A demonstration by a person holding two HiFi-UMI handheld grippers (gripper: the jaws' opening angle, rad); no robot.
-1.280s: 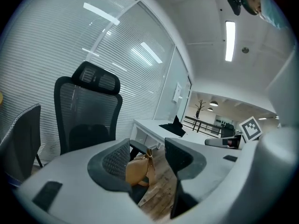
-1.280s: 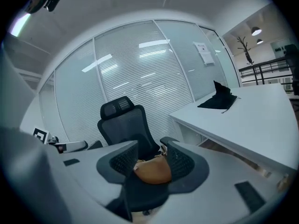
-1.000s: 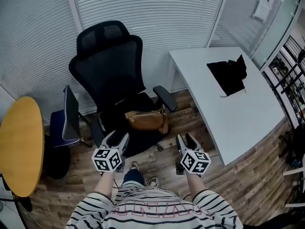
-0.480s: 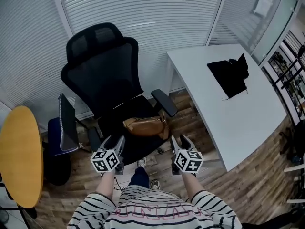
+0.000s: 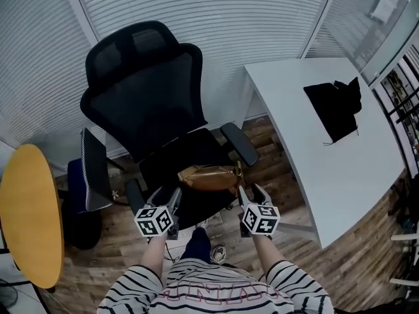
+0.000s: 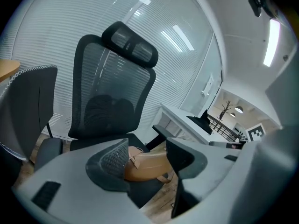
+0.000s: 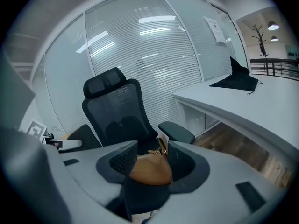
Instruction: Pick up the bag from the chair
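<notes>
Bag (image 5: 211,177) is seen lying at the front edge of the chair (image 5: 144,103) seat, not yet gripped. Left gripper (image 5: 165,193), its jaws just opened wider, and right gripper (image 5: 253,193) are held agape and empty just short of it. Grasping and lifting remain.

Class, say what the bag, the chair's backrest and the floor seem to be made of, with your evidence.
The bag: tan leather or imitation, smooth with a soft sheen. The chair's backrest: black mesh, since the blinds show faintly through it. The floor: wood or wood-look planks, with grain and board joints visible.
</notes>
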